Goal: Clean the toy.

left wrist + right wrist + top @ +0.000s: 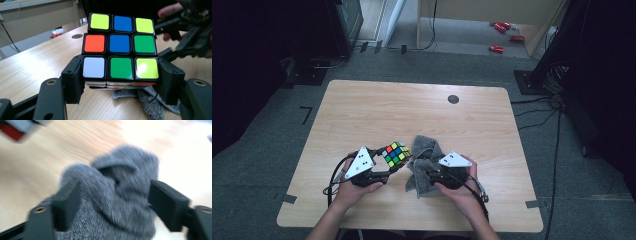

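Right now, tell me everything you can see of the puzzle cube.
The puzzle cube is a scrambled three-by-three with glossy stickers on black plastic. The face toward the left claw's camera shows yellow, blue, yellow; orange, blue, green; white, green, yellow. The left claw grips its bottom layer from both sides, holding it above the wooden table, with the grey cloth close beside it.

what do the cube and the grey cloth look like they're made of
Cube: looks like hard black plastic with glossy coloured stickers; light glints on the squares. Cloth: seems soft, fuzzy fabric, maybe fleece or terry; it bunches in limp folds with a napped surface.
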`<control>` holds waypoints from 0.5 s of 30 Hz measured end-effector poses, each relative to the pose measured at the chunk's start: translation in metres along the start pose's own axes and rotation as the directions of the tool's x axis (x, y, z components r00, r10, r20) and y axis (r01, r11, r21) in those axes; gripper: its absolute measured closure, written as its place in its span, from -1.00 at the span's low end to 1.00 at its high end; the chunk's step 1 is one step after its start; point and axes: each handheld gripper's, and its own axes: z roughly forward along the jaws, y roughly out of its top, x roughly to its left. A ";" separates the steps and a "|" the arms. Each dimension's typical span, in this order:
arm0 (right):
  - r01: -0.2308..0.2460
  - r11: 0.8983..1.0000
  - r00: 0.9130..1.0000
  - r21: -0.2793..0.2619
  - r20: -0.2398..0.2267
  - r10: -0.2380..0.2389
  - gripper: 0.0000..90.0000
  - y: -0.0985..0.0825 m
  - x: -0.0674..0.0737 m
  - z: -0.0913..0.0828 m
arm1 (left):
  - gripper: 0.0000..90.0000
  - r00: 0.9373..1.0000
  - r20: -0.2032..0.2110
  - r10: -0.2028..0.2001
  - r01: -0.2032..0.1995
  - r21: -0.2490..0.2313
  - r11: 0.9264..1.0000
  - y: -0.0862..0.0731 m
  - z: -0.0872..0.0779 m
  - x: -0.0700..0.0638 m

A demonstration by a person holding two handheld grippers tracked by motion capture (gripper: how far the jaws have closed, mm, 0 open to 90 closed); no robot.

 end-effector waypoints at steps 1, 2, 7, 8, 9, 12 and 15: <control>0.054 0.998 0.997 -0.011 -0.053 -0.054 -0.56 0.002 -0.004 -0.001 | -0.22 1.000 0.002 -0.002 0.002 0.000 1.000 0.000 0.000 0.000; 0.117 0.993 0.989 -0.011 -0.092 -0.118 -0.58 0.004 -0.009 -0.001 | -0.22 1.000 0.002 -0.002 0.002 0.000 1.000 0.000 0.000 0.001; 0.277 0.960 0.933 -0.040 -0.230 -0.278 -0.68 0.016 -0.032 0.014 | -0.23 1.000 0.005 -0.002 0.002 0.003 1.000 0.000 0.000 0.000; 0.301 0.952 0.919 -0.047 -0.251 -0.303 -0.70 0.019 -0.035 0.018 | -0.22 1.000 0.007 0.000 0.000 0.004 1.000 0.000 0.000 0.000; 0.327 0.943 0.906 -0.058 -0.266 -0.330 -0.70 0.020 -0.038 0.022 | -0.22 1.000 0.009 0.002 -0.002 0.005 1.000 0.000 0.000 0.000; 0.350 0.936 0.884 -0.036 -0.316 -0.343 -0.80 0.022 -0.047 0.036 | -0.22 1.000 0.016 0.004 -0.004 0.009 1.000 -0.001 0.001 -0.001; 0.366 0.931 0.871 0.012 -0.357 -0.338 -0.83 0.017 -0.050 0.048 | -0.22 1.000 0.024 0.006 -0.006 0.016 1.000 -0.002 0.002 -0.001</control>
